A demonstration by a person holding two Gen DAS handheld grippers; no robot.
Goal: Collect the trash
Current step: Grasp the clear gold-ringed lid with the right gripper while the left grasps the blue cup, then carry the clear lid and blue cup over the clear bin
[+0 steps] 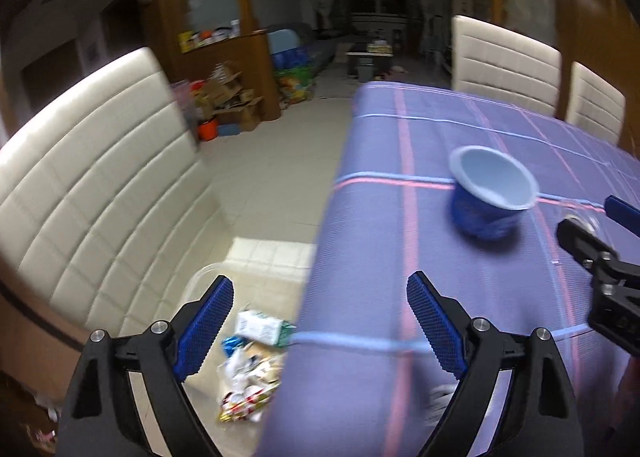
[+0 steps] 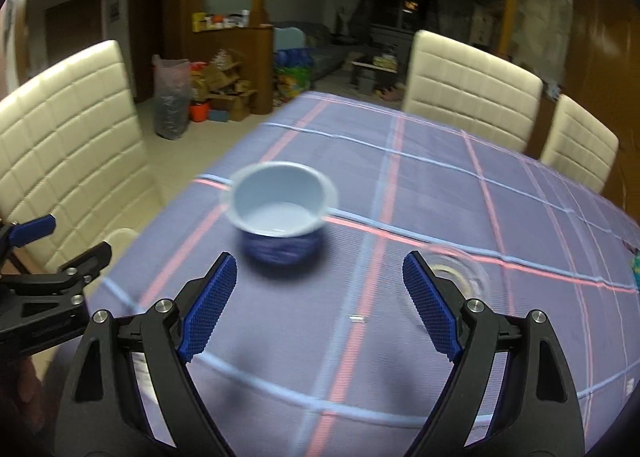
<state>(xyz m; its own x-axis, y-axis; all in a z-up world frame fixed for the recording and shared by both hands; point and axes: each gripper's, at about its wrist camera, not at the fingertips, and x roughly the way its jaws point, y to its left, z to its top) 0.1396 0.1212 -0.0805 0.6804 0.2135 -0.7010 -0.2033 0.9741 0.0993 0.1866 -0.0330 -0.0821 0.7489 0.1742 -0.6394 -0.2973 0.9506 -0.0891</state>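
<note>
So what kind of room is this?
Most likely a dining room at home: a table under a checked cloth, padded chairs around it, and a sitting area with a couch further back.

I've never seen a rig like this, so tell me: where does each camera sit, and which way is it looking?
Left wrist: sits on the left claw, looking down over the table edge at a bin of trash; its open blue fingers show.
Right wrist: sits on the right claw, facing a blue cup on the table; its open fingers show.
Both share the cup, table, chairs and the other claw.
</note>
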